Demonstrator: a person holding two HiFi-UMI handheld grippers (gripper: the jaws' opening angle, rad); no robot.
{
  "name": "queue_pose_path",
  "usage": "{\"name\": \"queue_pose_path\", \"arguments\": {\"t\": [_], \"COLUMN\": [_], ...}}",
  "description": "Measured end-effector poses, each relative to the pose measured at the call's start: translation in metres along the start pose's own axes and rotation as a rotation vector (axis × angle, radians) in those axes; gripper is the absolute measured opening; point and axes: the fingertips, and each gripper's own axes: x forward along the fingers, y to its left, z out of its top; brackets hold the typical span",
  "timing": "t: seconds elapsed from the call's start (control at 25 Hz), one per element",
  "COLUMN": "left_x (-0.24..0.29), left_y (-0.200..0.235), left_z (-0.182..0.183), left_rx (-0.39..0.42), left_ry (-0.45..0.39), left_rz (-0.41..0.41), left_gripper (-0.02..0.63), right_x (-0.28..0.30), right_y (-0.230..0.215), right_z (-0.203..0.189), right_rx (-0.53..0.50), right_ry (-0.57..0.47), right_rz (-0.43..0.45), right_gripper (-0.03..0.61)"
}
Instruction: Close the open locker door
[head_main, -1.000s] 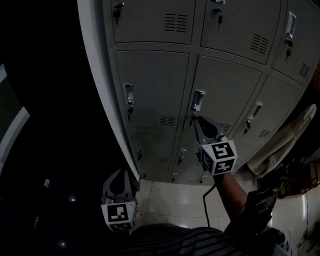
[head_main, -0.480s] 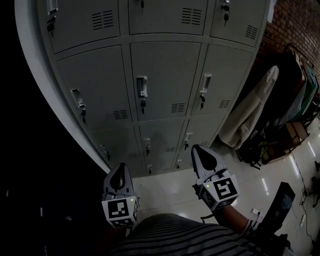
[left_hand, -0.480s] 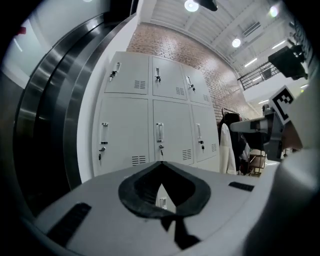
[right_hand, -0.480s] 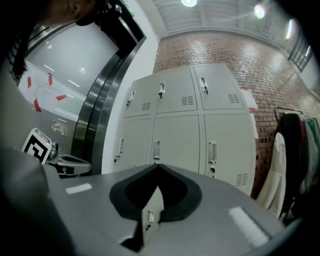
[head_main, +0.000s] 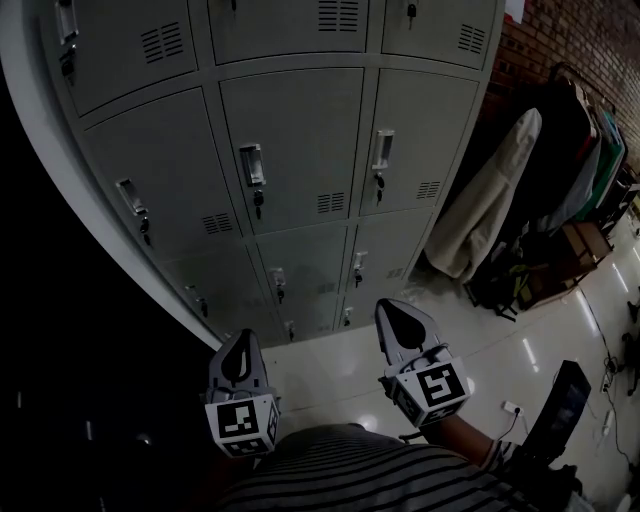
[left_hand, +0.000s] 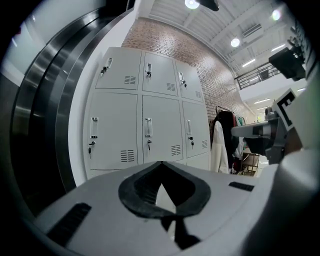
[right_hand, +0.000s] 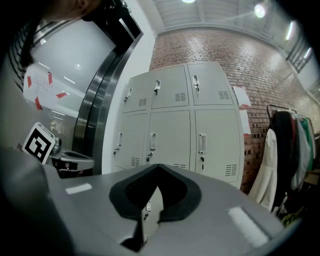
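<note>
A grey bank of lockers (head_main: 290, 150) fills the upper head view, and every door in sight sits flush and closed, each with a handle and a key. My left gripper (head_main: 240, 338) hangs low at the left, shut and empty, well short of the lockers. My right gripper (head_main: 388, 305) is beside it on the right, also shut with nothing between its jaws. In the left gripper view the lockers (left_hand: 145, 120) stand ahead beyond the joined tips of the left gripper (left_hand: 159, 163). The right gripper view shows the same lockers (right_hand: 172, 125) past the closed tips of the right gripper (right_hand: 159, 165).
A pale coat (head_main: 490, 200) hangs on a rack right of the lockers, against a brick wall (head_main: 560, 40). Dark bags and boxes (head_main: 540, 270) crowd the floor below it. A black case (head_main: 562, 405) and a cable lie on the glossy tiles at lower right. A dark curved frame (left_hand: 40, 130) borders the lockers' left.
My right gripper was up at a middle locker door's handle and has dropped back down beside my body. I have stepped back and the view has swung right, bringing in the coat rack.
</note>
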Motion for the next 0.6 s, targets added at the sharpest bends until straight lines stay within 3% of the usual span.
{"name": "queue_pose_path", "arguments": {"t": [0.6], "left_x": [-0.009], "left_y": [0.005], "left_z": [-0.004], "left_rx": [-0.017], "left_ry": [0.012], "left_rz": [0.034], "left_gripper": [0.005], "right_x": [0.010], "right_y": [0.011], "right_z": [0.009], "right_rx": [-0.039], "right_ry": [0.005], "right_rz": [0.047], "right_gripper": [0.000]}}
